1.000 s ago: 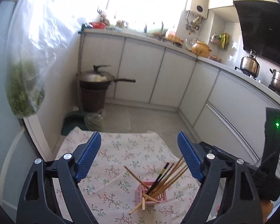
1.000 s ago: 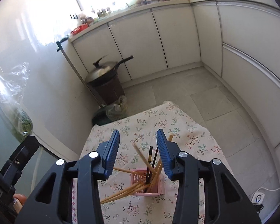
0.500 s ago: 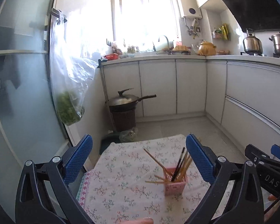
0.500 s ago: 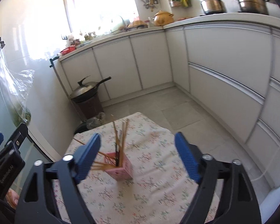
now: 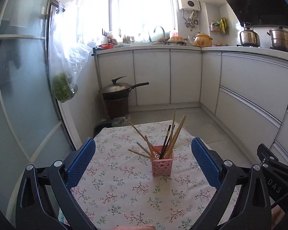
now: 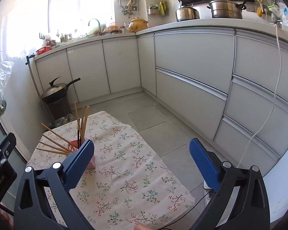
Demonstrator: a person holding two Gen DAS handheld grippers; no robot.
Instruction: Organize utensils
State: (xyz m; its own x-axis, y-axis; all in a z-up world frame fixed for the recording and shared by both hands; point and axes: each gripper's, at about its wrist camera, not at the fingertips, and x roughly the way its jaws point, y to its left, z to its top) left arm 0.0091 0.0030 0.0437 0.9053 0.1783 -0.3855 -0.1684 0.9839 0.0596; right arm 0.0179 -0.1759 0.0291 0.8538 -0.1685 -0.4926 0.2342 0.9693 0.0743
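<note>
Hovering spread and empty, both grippers (image 5: 143,160) (image 6: 141,160) should tidy splayed chopsticks (image 5: 164,140) upright inside the pink basket (image 5: 162,165).

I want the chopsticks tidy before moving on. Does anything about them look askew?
Yes. In the pink basket most chopsticks stand nearly upright, but several wooden ones splay low to the left, poking out sideways over the rim. None lies on the tablecloth.
</note>
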